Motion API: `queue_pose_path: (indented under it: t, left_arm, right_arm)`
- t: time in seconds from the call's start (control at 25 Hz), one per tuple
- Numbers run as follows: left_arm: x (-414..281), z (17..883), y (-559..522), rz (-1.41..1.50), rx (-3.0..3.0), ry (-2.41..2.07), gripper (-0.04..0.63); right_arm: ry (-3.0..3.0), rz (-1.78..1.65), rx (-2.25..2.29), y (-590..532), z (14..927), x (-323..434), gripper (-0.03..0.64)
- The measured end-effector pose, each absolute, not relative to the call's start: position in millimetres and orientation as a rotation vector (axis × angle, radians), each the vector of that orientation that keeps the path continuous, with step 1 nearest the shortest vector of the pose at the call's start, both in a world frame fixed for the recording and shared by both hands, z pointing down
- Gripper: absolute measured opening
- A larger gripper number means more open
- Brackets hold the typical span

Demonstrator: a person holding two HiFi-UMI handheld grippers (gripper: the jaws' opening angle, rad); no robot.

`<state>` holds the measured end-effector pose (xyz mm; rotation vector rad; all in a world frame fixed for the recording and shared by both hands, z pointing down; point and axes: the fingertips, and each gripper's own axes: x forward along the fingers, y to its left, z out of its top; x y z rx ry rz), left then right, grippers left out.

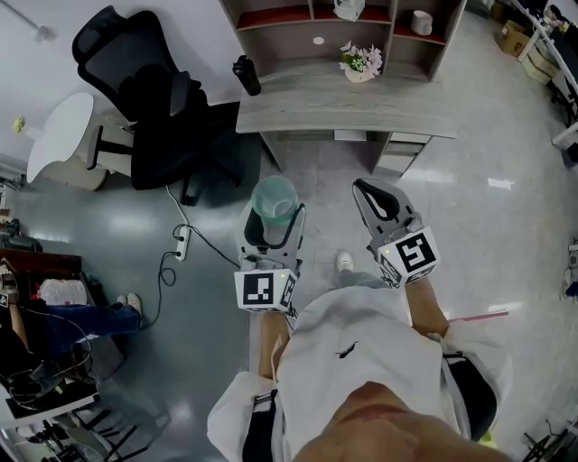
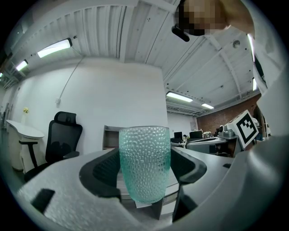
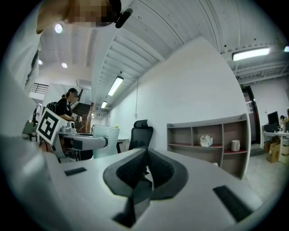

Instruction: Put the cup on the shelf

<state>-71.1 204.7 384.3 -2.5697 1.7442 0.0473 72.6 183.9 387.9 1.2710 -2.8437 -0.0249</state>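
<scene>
In the head view the left gripper (image 1: pixel 274 221) pinches the green cup (image 1: pixel 274 200) over glossy grey floor (image 1: pixel 488 198), short of the wooden desk (image 1: pixel 307 113) and shelf (image 1: pixel 361 27), while the left gripper view shows the cup clamped between both jaws, and the right gripper view shows the right gripper (image 3: pixel 145 155) pressed together, with the shelf against a white wall.

Ahead of your left gripper (image 1: pixel 275 217), the shelf (image 1: pixel 285 26) is cut off by the head view's top edge, so only its lower tiers show. On it, the small white object (image 1: pixel 422 23) is too small to identify, and the white lump (image 1: pixel 349 9) is clipped by that same edge. Between the jaws, the cup (image 1: pixel 274 200) shows only its upper part, because the jaws cover the rest. In the left gripper view the cup hides most of the shelf beyond. Left of your right gripper (image 3: pixel 146 155), a distant person (image 3: pixel 67 106) is too small to make out.
</scene>
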Motion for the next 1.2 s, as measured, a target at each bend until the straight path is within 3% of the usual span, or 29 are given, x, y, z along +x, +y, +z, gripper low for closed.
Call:
queue_pose_path:
  t: [1.2]
  left_arm:
    - [-74.7,380.2,100.2,0.048,-2.507,1.822,0.368]
  right_arm:
    - [-2.874,-0.03,1.198,68.3,383.8,72.5,0.035]
